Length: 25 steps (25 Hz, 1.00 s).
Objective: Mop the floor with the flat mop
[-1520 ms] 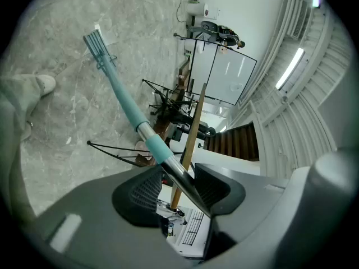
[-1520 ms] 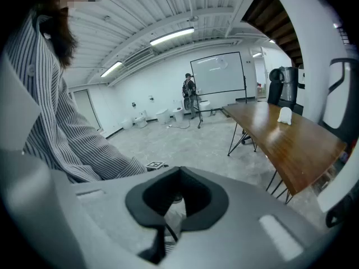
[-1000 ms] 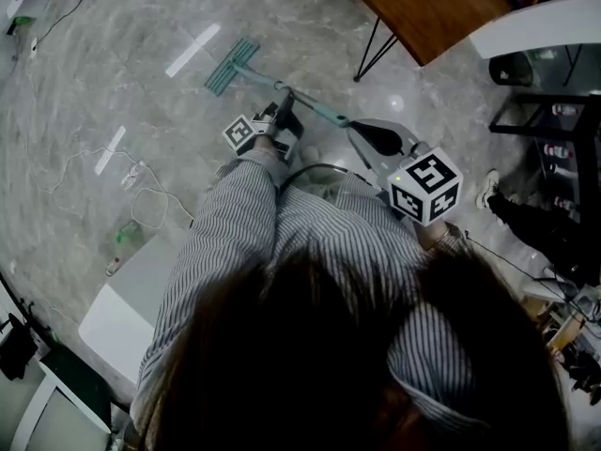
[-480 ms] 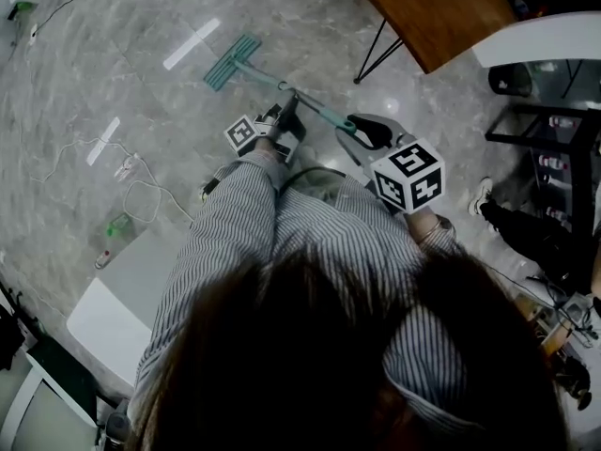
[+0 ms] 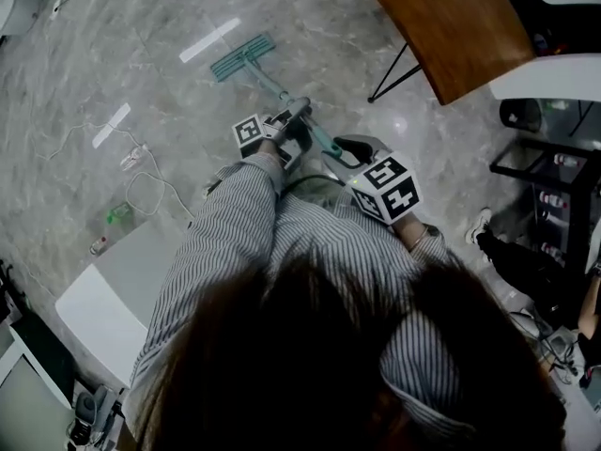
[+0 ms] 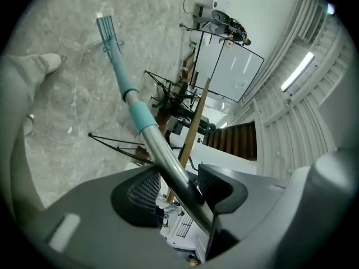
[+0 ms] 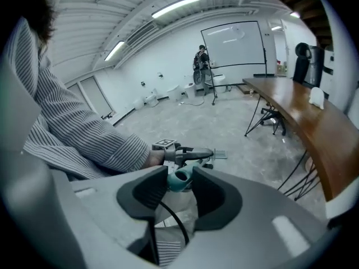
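The flat mop's teal head (image 5: pixel 242 56) lies on the grey marble floor, and its handle (image 5: pixel 310 125) slants back toward me. In the left gripper view the metal pole (image 6: pixel 162 153) runs between the jaws of my left gripper (image 6: pixel 178 178), whose jaws have just been opening. The pole lies loosely there, with a gap at one pad. My right gripper (image 7: pixel 178 175) is open, its jaws having just been opening too. The teal handle end (image 7: pixel 182 180) sits between its pads. In the head view the left gripper (image 5: pixel 293 120) is lower on the pole than the right gripper (image 5: pixel 349 148).
A brown wooden table (image 5: pixel 451 26) on thin black legs stands to the upper right. Cables and a power strip (image 5: pixel 131 163) lie on the floor at left, near a white box (image 5: pixel 103 299). A black rack (image 5: pixel 554 186) and another person's shoe (image 5: pixel 479 225) are at right.
My right gripper has come down and leftward onto the handle's upper end. The left gripper has stayed on the pole. The mop head keeps about the same spot on the floor.
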Each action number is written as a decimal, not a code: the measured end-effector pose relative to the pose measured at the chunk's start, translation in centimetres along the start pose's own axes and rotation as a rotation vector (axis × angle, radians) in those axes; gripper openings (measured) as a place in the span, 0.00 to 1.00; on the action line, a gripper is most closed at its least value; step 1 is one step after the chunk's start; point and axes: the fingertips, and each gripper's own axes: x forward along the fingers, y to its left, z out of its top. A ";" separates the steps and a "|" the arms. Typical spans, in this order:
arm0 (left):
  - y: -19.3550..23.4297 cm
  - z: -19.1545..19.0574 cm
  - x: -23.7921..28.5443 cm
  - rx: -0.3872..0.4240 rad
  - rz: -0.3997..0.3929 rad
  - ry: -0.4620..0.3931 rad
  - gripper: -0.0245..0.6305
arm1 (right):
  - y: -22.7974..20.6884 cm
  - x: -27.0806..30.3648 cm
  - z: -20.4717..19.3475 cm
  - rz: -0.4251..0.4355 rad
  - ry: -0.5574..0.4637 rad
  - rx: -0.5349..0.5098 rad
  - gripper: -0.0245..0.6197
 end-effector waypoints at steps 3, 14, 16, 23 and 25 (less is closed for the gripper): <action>-0.7 4.2 0.0 0.000 0.005 -0.090 0.36 | -0.3 3.1 2.3 0.030 0.026 -0.053 0.25; -8.6 27.7 -1.1 -0.078 -0.130 -0.339 0.30 | -2.8 20.9 19.8 0.096 0.039 -0.131 0.28; -10.5 33.3 -1.0 -0.087 -0.119 -0.369 0.29 | -3.4 24.8 24.2 0.103 0.046 -0.144 0.28; -16.3 51.9 0.9 0.002 0.035 -0.319 0.29 | -6.7 37.5 38.7 0.131 0.075 -0.171 0.29; -16.7 56.1 1.4 0.058 0.104 -0.302 0.29 | -7.9 40.3 41.1 0.134 0.096 -0.161 0.29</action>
